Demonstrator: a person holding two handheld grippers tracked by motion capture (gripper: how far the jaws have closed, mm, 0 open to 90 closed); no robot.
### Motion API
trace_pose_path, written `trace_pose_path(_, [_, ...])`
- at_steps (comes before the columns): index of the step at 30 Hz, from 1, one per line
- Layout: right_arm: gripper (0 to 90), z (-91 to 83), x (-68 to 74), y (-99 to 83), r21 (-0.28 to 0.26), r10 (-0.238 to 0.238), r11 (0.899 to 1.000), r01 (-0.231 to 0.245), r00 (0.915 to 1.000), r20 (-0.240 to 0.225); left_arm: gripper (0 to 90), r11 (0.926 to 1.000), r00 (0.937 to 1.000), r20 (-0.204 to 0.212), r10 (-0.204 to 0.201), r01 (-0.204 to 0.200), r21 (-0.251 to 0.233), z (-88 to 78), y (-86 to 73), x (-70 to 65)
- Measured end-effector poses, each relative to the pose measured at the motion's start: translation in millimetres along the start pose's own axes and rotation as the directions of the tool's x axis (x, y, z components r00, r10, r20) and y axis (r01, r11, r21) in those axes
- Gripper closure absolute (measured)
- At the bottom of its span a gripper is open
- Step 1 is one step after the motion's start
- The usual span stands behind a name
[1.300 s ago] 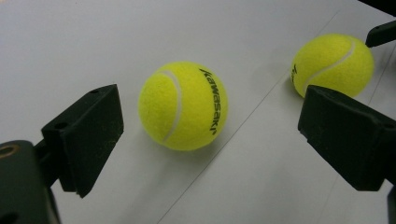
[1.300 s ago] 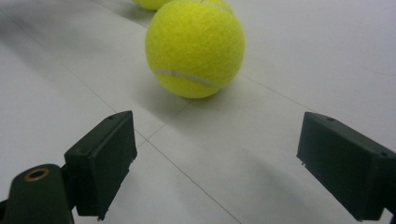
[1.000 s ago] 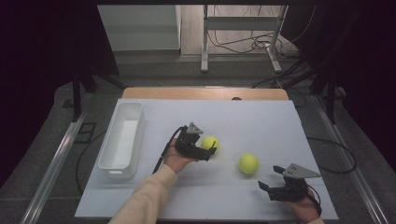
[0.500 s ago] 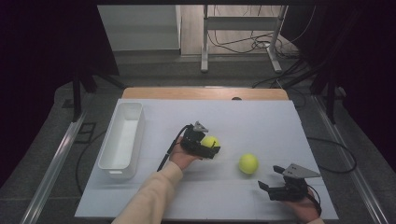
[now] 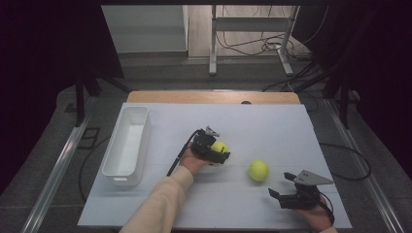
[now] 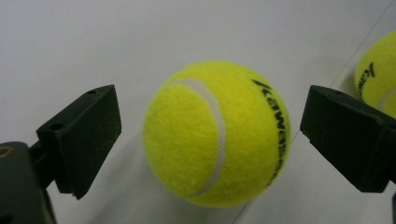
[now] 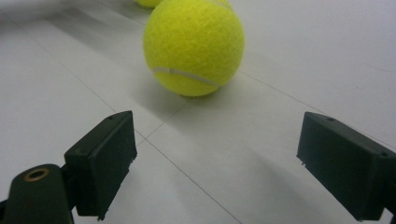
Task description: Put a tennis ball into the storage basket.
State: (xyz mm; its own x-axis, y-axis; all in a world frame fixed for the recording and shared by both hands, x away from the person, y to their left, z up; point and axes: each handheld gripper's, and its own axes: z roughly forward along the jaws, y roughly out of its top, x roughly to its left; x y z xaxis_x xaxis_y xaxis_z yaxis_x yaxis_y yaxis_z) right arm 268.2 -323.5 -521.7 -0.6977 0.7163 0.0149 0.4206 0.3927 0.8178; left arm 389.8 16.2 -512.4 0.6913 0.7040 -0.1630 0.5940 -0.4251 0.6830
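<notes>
left gripper (image 5: 219,154) mid-worktop, jaws wide, straddling tennis ball (image 6: 215,133), not yet touching. step: closing for grasp. next: squeeze evenly, lift, likely carry to white bin (image 5: 127,141) at left edge. right gripper (image 5: 279,194) near front-right corner, jaws wide, second ball (image 5: 258,170) ahead.

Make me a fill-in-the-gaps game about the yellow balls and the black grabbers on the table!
1. The number of fuzzy yellow tennis balls on the white table is ____.
2. The left gripper has its black jaws spread on either side of one tennis ball, so the gripper is ____.
3. The long white plastic bin has ____ balls in it.
4. The other tennis ball lies nearest the ____ gripper.

Missing words: two; open; no; right
</notes>
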Motion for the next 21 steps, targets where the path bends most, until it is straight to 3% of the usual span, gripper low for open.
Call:
trace_pose_path(11, [12.2,0.3,0.1,-0.1,0.004,0.000,1.000,0.000,1.0000,0.000,9.2,0.9992,0.9998,-0.022,0.000,0.000,0.040,7.0,-1.4,1.8])
trace_pose_path(17, [12.2,0.2,0.0,0.0,0.006,-0.002,1.000,0.002,1.0000,0.004,24.9,0.9997,0.9999,0.013,0.001,-0.001,0.023,4.5,-0.3,0.8])
trace_pose_path(21, [12.2,0.1,-0.1,-0.1,0.002,0.000,1.000,0.000,1.0000,0.001,25.7,0.9995,0.9998,0.014,0.014,-0.014,0.029,3.0,-0.3,0.5])
